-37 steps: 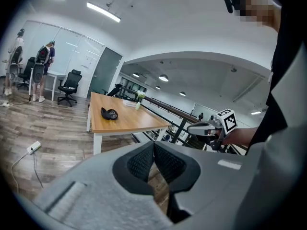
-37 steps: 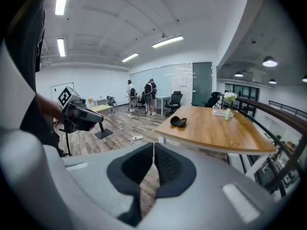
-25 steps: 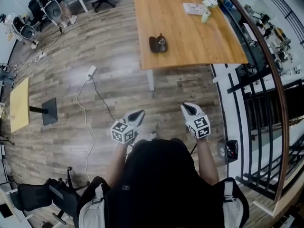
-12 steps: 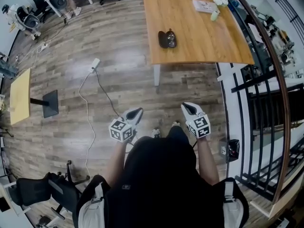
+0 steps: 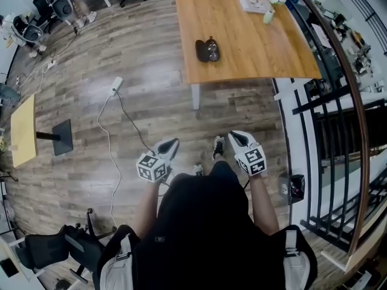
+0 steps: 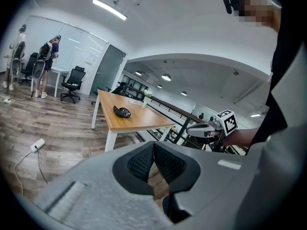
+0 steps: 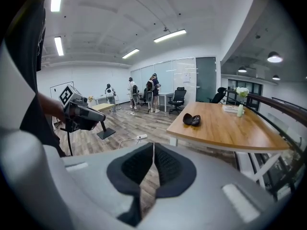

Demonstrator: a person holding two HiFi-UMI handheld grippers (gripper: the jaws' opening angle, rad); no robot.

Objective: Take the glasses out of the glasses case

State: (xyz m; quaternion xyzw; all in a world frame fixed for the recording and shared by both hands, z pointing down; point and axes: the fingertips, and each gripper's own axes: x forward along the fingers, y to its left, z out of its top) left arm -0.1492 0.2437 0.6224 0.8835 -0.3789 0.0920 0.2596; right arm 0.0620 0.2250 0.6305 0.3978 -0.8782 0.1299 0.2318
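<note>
Standing on the grey-brown plank floor (image 5: pixel 139 71), well short of the desk (image 5: pixel 260 47), the person held a tool in each hand. The left tool (image 5: pixel 171 144) and the right tool (image 5: pixel 236 136) each had their ribbed black pads pressed together, with nothing between them. The glasses case (image 5: pixel 207 50), two dark rounded halves side by side, lay on the smooth honey-coloured wood near the desk's front edge.

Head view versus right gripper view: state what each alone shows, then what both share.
Only the head view shows the person's shoe and the marker cube on the right gripper. Only the right gripper view shows the ceiling lights and that gripper's jaws pressed together, empty. Both show the wooden table, the open glasses case on it, and the left gripper.
</note>
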